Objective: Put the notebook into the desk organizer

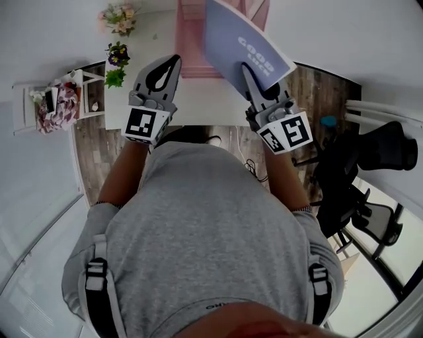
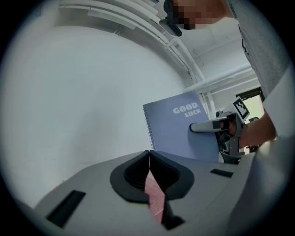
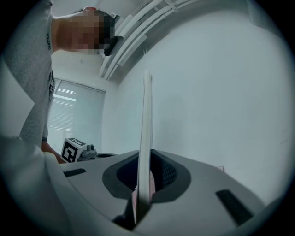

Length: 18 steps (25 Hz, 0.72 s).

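Observation:
My right gripper (image 1: 246, 68) is shut on a blue-grey spiral notebook (image 1: 241, 38) printed "GOOD LUCK" and holds it up on edge, tilted, above the white desk (image 1: 198, 99). In the right gripper view the notebook (image 3: 146, 133) shows edge-on between the pads. The left gripper view shows its cover (image 2: 177, 131) with the right gripper (image 2: 194, 127) clamped on its right side. A pink desk organizer (image 1: 193, 46) stands at the back of the desk, just left of and behind the notebook. My left gripper (image 1: 174, 61) hovers shut and empty at the organizer's left.
Flower pots (image 1: 117, 63) stand at the desk's left end, more flowers (image 1: 119, 16) behind them. A white shelf (image 1: 56, 99) with small items is farther left. Black office chairs (image 1: 370, 165) stand on the wood floor to the right.

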Each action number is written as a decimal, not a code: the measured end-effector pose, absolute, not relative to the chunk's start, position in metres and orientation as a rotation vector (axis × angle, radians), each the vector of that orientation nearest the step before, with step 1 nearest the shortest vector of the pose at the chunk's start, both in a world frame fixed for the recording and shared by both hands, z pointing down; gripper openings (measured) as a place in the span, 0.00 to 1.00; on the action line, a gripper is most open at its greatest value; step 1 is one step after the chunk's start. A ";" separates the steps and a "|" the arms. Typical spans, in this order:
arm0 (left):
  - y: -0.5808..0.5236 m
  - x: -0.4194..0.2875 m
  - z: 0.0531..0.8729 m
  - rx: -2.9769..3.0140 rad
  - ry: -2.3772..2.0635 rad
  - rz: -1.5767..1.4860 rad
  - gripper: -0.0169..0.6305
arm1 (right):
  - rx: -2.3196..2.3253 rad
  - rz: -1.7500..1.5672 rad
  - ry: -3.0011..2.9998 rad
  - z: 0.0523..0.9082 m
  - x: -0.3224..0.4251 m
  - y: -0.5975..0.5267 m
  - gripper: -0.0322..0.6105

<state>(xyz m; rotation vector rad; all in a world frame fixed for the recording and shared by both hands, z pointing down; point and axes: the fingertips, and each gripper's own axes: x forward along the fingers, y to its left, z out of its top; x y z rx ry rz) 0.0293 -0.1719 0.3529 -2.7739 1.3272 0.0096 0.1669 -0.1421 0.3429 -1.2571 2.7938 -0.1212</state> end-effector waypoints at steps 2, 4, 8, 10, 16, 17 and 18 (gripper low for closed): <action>-0.187 0.025 0.353 -2.775 1.329 0.022 0.06 | -1.215 -0.181 2.803 0.342 0.162 -0.157 0.11; -0.202 0.020 0.354 -2.781 1.330 0.035 0.06 | -1.184 -0.242 2.812 0.342 0.157 -0.171 0.11; -0.226 0.013 0.349 -2.823 1.330 0.075 0.06 | -1.209 -0.301 2.828 0.345 0.152 -0.200 0.11; -0.234 0.012 0.348 -2.816 1.318 0.079 0.06 | -1.204 -0.353 2.827 0.347 0.152 -0.212 0.11; -0.256 0.010 0.357 -2.793 1.376 0.056 0.06 | -1.073 -0.608 2.790 0.359 0.155 -0.244 0.11; -0.257 0.011 0.359 -2.787 1.390 0.043 0.06 | -1.036 -0.661 2.781 0.362 0.155 -0.248 0.11; -0.257 0.012 0.359 -2.778 1.402 0.034 0.06 | -0.998 -0.711 2.772 0.364 0.156 -0.252 0.11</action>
